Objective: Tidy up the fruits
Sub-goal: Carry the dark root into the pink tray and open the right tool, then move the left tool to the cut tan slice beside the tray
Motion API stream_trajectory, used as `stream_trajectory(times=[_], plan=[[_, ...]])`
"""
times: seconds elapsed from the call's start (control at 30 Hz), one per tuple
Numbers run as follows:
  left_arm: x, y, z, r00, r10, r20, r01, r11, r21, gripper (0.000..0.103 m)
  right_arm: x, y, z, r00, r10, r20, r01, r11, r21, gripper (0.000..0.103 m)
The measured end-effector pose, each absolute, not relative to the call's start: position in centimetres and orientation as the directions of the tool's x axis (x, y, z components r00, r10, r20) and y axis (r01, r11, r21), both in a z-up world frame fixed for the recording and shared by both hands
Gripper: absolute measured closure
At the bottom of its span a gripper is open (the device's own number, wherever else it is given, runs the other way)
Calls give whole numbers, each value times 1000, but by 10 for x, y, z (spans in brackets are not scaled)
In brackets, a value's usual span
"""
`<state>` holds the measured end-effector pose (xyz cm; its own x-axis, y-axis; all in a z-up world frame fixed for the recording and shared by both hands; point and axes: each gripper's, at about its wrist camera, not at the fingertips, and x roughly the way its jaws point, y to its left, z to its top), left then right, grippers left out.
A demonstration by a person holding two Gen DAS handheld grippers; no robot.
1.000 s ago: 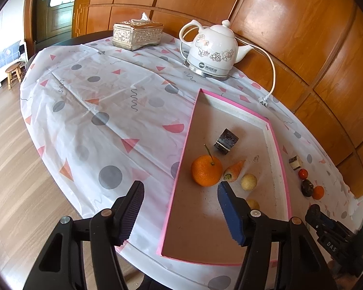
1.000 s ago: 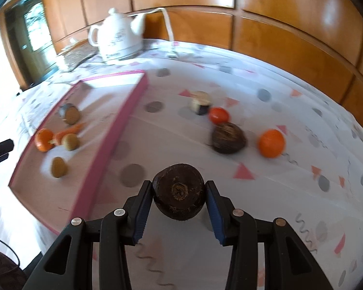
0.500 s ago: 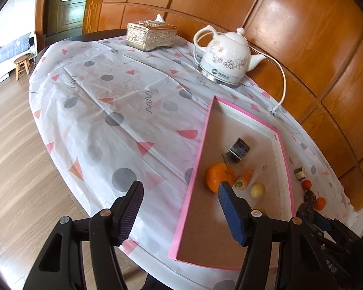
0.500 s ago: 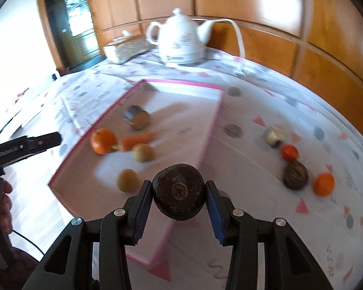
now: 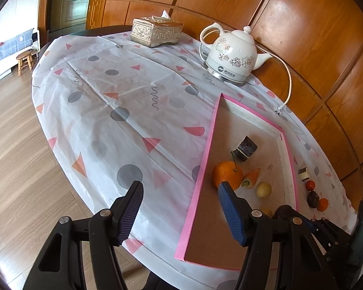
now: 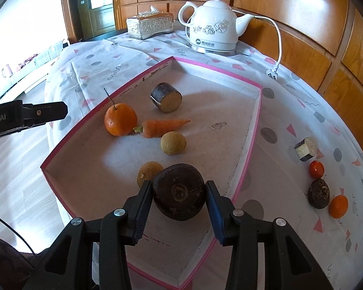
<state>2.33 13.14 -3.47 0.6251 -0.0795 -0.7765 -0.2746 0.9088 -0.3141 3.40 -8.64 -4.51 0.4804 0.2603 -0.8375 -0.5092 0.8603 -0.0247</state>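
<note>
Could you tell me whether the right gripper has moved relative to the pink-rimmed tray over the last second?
Yes. The right gripper, clamping the dark round fruit, has come from over the tablecloth to above the pink-rimmed tray.

Tray (image 6: 250, 130) far half bare, free room toward back wall. Near half crowded: orange (image 6: 120, 120), carrot (image 6: 163, 126), cut dark chunk (image 6: 166, 97), two pale round fruits (image 6: 173, 143) (image 6: 147, 172) clustered. Low pink rim all round. Left gripper (image 6: 36, 114) hangs just beside tray's left rim. Right of tray: four small items (image 6: 318, 193) in line, bare cloth (image 5: 123, 111) between. Kettle (image 6: 213, 32), cord (image 6: 278, 46), tissue box (image 6: 150, 25) block back edge
</note>
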Motion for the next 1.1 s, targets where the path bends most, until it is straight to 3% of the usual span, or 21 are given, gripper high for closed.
stream_trajectory(times=[0.77,1.1], plan=[[23,108,-26,631,-106,-768,-192,939,-287,38,21,-105,-33,531,258,-807,-437,900,0,56],[25,89,-21,633,-127,-764,-134,954,-269,38,16,-130,-23,588,214,-780,-329,944,11,56]])
